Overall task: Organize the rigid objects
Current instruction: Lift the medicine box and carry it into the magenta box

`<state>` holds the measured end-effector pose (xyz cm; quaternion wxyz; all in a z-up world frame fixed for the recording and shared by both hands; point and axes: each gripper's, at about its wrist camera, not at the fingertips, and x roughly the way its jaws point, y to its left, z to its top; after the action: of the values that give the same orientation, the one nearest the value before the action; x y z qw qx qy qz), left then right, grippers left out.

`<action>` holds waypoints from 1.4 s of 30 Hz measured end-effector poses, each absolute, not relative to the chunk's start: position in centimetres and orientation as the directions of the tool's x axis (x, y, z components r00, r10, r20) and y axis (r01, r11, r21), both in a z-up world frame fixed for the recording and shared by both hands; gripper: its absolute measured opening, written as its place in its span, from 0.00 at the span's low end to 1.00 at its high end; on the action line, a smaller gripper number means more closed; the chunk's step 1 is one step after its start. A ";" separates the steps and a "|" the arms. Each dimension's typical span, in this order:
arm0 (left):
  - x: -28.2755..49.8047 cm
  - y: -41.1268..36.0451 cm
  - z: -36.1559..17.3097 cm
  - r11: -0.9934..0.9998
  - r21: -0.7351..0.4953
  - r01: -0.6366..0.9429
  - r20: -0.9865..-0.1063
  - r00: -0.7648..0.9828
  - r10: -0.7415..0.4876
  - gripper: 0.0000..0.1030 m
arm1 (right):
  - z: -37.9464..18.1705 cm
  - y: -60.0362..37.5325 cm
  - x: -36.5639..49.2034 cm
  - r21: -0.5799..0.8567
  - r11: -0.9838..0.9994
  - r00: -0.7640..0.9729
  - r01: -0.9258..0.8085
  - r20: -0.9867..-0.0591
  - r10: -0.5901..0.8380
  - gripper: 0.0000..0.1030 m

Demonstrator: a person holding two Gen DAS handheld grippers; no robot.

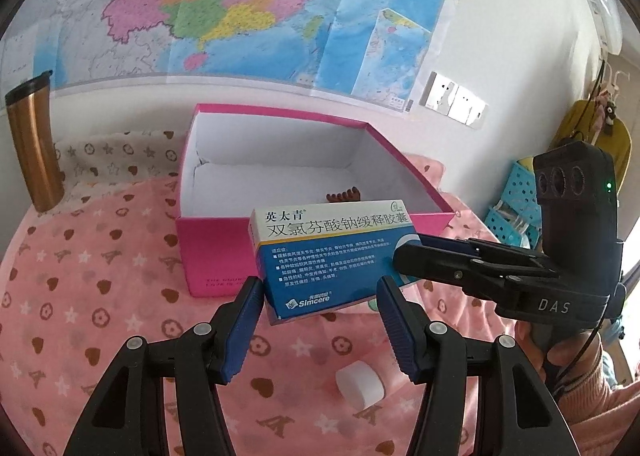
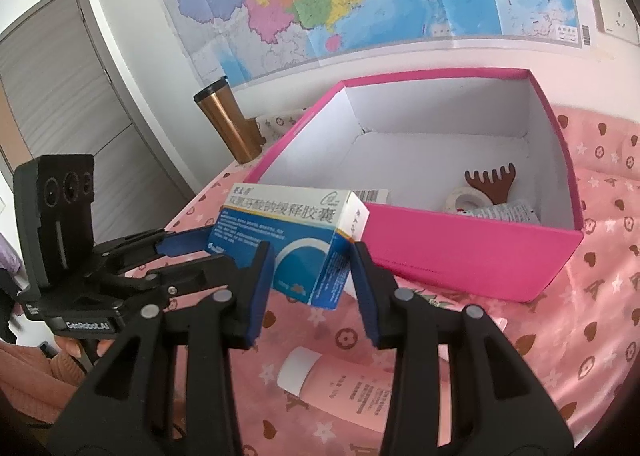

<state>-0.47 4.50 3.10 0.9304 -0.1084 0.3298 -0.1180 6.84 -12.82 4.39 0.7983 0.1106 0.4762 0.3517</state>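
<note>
So the white-and-blue medicine carton [image 1: 332,256] hangs tilted before the pink box [image 1: 208,256], left gripper [image 1: 320,308] and right gripper [image 2: 310,276] both clamping it.

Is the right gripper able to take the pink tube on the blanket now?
Probably not yet: the right gripper is shut on the box. The tube lies uncovered below it, so once the box is released the way looks free.

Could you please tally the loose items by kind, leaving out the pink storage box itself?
Medicine carton: 1
Pink tube: 1
Copper tumbler: 1
Brown wooden comb: 1
Tape roll: 1
Foil sachet: 1
Total: 6
</note>
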 end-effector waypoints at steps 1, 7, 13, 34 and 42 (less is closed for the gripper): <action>-0.4 4.4 3.1 0.948 -0.278 0.152 -0.586 0.755 -0.293 0.57 | 4.4 -12.9 6.9 0.510 0.729 0.301 -0.456 -0.683 0.666 0.41; -0.3 4.2 3.6 0.949 -0.270 0.163 -0.576 0.762 -0.295 0.57 | 4.7 -13.1 6.9 0.508 0.732 0.311 -0.453 -0.680 0.664 0.41; 0.0 4.2 4.0 0.949 -0.264 0.173 -0.563 0.771 -0.297 0.57 | 5.1 -13.4 7.3 0.503 0.734 0.324 -0.456 -0.675 0.663 0.41; 3.0 5.3 5.2 0.954 -0.250 0.162 -0.538 0.796 -0.277 0.57 | 5.8 -13.2 11.5 0.523 0.723 0.336 -0.451 -0.651 0.681 0.41; 5.1 6.3 5.1 0.952 -0.272 0.142 -0.545 0.792 -0.274 0.57 | 5.1 -12.6 13.8 0.529 0.726 0.328 -0.439 -0.658 0.678 0.41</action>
<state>5.10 6.29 5.08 0.9404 -0.1088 0.3027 -0.1107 13.83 -12.62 5.11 0.8047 0.1286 0.4642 0.3469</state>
